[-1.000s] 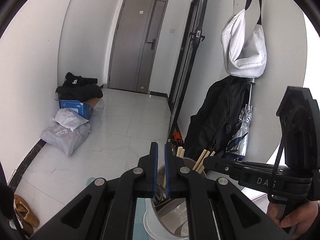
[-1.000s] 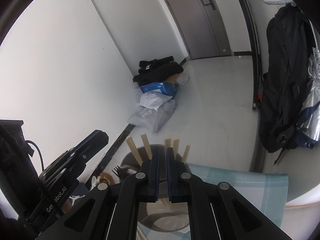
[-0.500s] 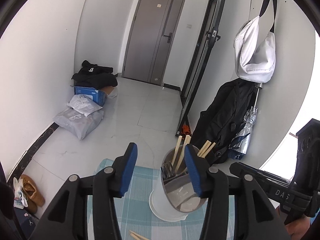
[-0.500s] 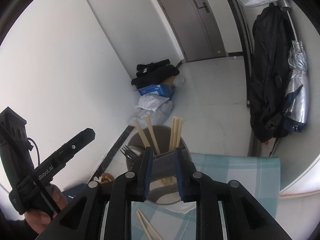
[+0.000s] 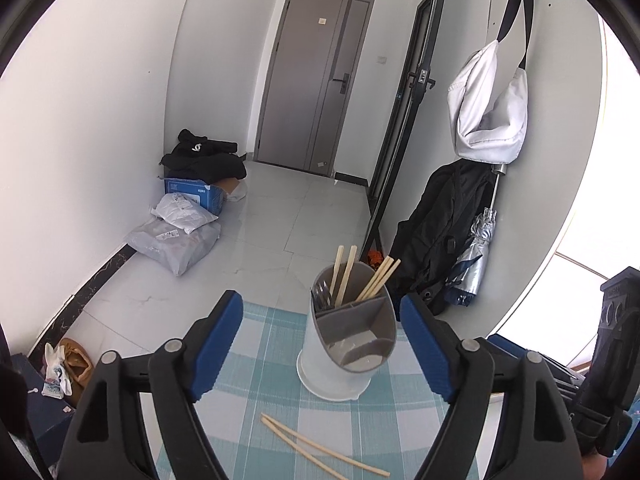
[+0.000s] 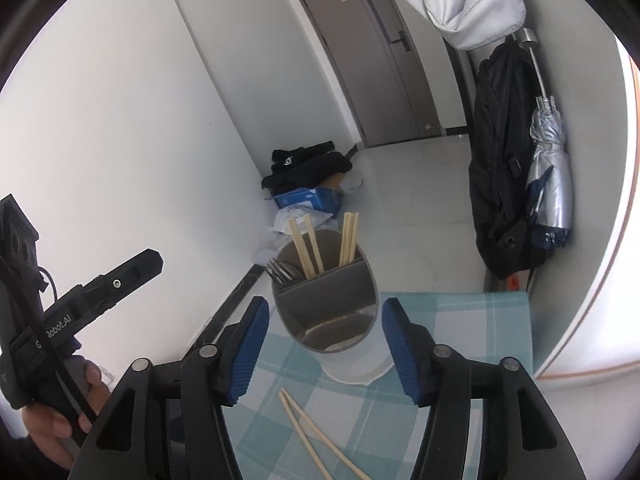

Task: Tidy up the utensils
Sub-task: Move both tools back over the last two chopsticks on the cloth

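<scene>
A grey and white utensil holder stands on a blue checked cloth. It holds wooden chopsticks and forks in its far compartments. A loose pair of chopsticks lies on the cloth in front of it. My left gripper is open and empty, with the holder between and beyond its jaws. My right gripper is open and empty, just in front of the holder. The loose chopsticks lie below it. The left gripper's body shows at the left in the right wrist view.
The cloth's far edge drops off to a tiled floor. Parcels and a blue box lie by the left wall. A black coat, an umbrella and a white bag hang on the right.
Both grippers were shut close over the holder a second ago. They have opened wide and drawn back and up, so the whole holder and the loose chopsticks now show.
</scene>
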`<state>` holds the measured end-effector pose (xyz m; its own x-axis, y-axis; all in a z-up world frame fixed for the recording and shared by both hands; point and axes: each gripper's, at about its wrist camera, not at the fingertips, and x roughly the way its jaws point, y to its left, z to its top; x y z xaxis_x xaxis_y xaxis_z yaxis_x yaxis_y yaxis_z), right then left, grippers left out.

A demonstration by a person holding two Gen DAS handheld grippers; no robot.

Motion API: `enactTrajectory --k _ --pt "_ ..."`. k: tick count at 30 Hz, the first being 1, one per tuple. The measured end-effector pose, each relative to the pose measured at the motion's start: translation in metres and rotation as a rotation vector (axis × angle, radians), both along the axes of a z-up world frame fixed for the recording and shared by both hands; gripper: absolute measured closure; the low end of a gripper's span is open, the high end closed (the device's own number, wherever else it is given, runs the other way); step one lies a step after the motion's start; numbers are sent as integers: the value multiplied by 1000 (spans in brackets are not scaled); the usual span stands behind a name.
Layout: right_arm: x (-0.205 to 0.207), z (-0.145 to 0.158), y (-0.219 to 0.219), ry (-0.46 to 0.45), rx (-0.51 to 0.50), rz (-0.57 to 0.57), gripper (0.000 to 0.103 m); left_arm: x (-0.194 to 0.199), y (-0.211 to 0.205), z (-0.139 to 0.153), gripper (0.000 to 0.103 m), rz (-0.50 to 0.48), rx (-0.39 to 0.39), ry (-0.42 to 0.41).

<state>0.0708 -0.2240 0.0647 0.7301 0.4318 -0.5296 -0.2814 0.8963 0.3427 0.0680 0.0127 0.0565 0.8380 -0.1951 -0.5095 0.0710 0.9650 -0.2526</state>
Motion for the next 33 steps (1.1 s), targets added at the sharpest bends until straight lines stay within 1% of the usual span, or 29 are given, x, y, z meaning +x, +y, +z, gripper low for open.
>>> enactTrajectory --k 2,5,6,9,11,12,17,20,24,26,30,33 --pt "-9 -3 -1 -6 -10 -4 39 -6 0 -3 17 11 3 -2" --pt "-21 -11 -3 4 -14 -6 38 -15 0 -9 16 18 -1 10" --pt "-26 -15 -3 8 -17 -11 37 -18 0 -11 13 23 -2 16" --pt "-35 -26 -5 24 -19 -18 33 -28 2 -18 6 41 6 16" --pt "-40 -32 -5 32 -26 -34 24 -33 0 -22 6 46 28 23" --pt "-43 -36 -6 36 -28 -42 22 -35 0 -25 6 51 34 28" --pt "-49 -53 -5 73 -34 -52 20 -41 7 -41 1 88 22 47" --pt "-53 -60 -4 83 -50 -54 19 -43 11 -53 1 109 20 56" --pt "-57 -70 -1 96 -75 -54 14 -42 14 -74 1 126 27 96" --pt "-55 -78 3 124 -95 -42 13 -41 14 -83 1 113 18 123" --pt "-53 -97 11 185 -148 -27 13 -41 12 -95 1 110 43 152" --pt "-50 -108 16 217 -181 -21 13 -38 15 -101 1 91 25 185"
